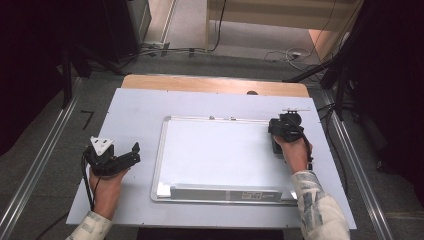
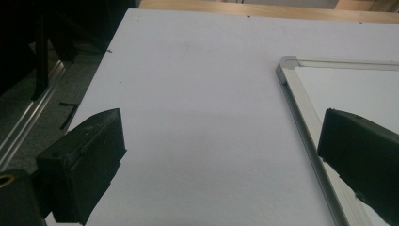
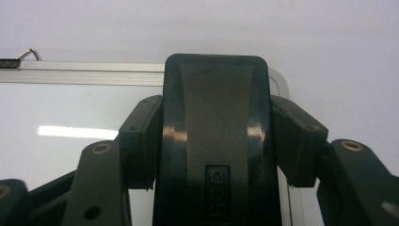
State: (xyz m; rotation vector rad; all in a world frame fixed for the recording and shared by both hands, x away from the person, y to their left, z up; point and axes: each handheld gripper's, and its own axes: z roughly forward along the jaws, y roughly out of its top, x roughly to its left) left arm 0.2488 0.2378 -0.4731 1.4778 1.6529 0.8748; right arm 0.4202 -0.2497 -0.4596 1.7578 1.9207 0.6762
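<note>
A whiteboard (image 1: 220, 150) with a silver frame was laid flat in the middle of the pale surface (image 1: 135, 107), its tray edge turned toward the person. The right gripper (image 1: 278, 144) was held at the board's far right corner, and its jaws were clamped on a black eraser (image 3: 214, 141), which was pressed from both sides by the pads. In the right gripper view, the eraser was seen standing between the two jaws, its rounded top lying over the frame corner (image 3: 277, 77) of the board; a small metal hanger (image 3: 28, 54) was visible on the frame at the far left. Whether the eraser touched the board could not be told.

The left gripper (image 1: 131, 154) was held over the bare surface just beside the board's left edge, near the person's side. Its jaws were spread wide, with nothing between them; in the left gripper view, one jaw was seen over the surface and the other over the board's frame (image 2: 301, 113).
</note>
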